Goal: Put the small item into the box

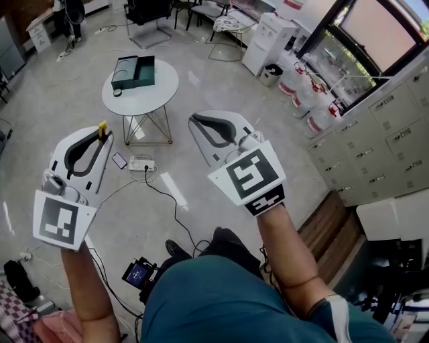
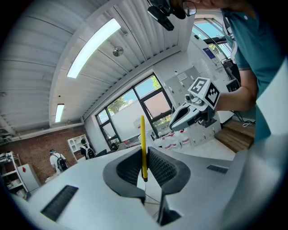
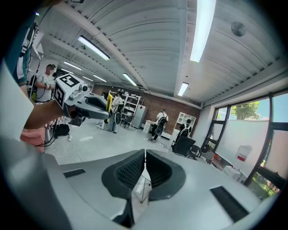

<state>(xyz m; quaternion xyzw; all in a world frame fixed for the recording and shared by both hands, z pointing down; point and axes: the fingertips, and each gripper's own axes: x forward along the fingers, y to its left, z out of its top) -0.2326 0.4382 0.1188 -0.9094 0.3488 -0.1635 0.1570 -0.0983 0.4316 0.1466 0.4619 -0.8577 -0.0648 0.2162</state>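
A thin yellow stick (image 2: 143, 143) stands upright between the pads of my left gripper (image 2: 144, 155), which is shut on it. In the head view the left gripper (image 1: 102, 132) is at the left, with the yellow stick (image 1: 102, 126) poking out at its tip. My right gripper (image 1: 194, 120) is held beside it, jaws together with nothing between them, as the right gripper view (image 3: 145, 155) also shows. An open dark green box (image 1: 134, 71) lies on a round white table (image 1: 154, 94) well ahead of both grippers. A small dark object (image 1: 117, 92) sits next to the box.
Both grippers are held high above the floor. A phone (image 1: 119, 160), a power strip (image 1: 141, 164) and cables lie under them. Water jugs (image 1: 301, 100) and cabinets (image 1: 382, 134) line the right side. Chairs (image 1: 147, 17) stand beyond the table.
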